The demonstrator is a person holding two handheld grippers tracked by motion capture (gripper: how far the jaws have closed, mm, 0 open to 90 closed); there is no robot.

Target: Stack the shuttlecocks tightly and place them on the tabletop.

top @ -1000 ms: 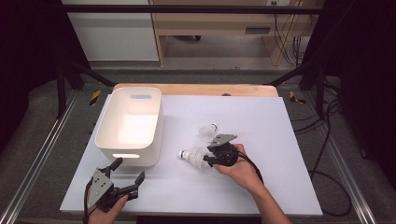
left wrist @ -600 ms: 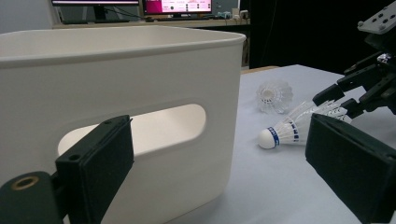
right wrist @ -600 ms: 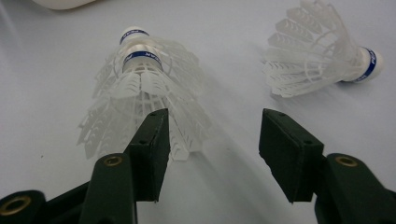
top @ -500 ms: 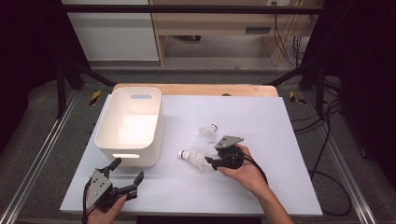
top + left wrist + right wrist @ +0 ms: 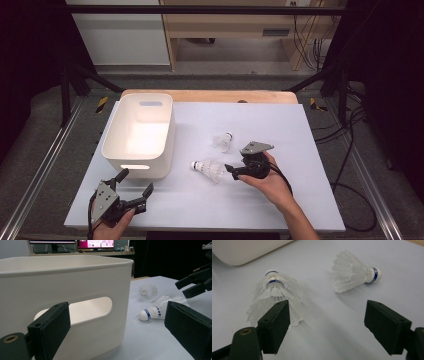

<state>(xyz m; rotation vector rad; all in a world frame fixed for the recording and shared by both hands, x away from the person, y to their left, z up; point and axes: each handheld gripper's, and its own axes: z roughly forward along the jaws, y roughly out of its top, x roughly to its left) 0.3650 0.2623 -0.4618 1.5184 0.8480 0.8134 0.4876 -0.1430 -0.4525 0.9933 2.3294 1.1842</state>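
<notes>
Small print on the blue band of the nearer shuttlecock (image 5: pixel 273 281) is too blurred to read.

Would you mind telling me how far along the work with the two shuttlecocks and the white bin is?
Done: nothing shows in the white bin. In hand: the right tool, whose jaws have just been opening, sits open at the skirt of the nearer shuttlecock, gripping nothing. Left: both it and the farther shuttlecock lie on the table, presumably bound for the bin. The left tool waits open beside it.
</notes>
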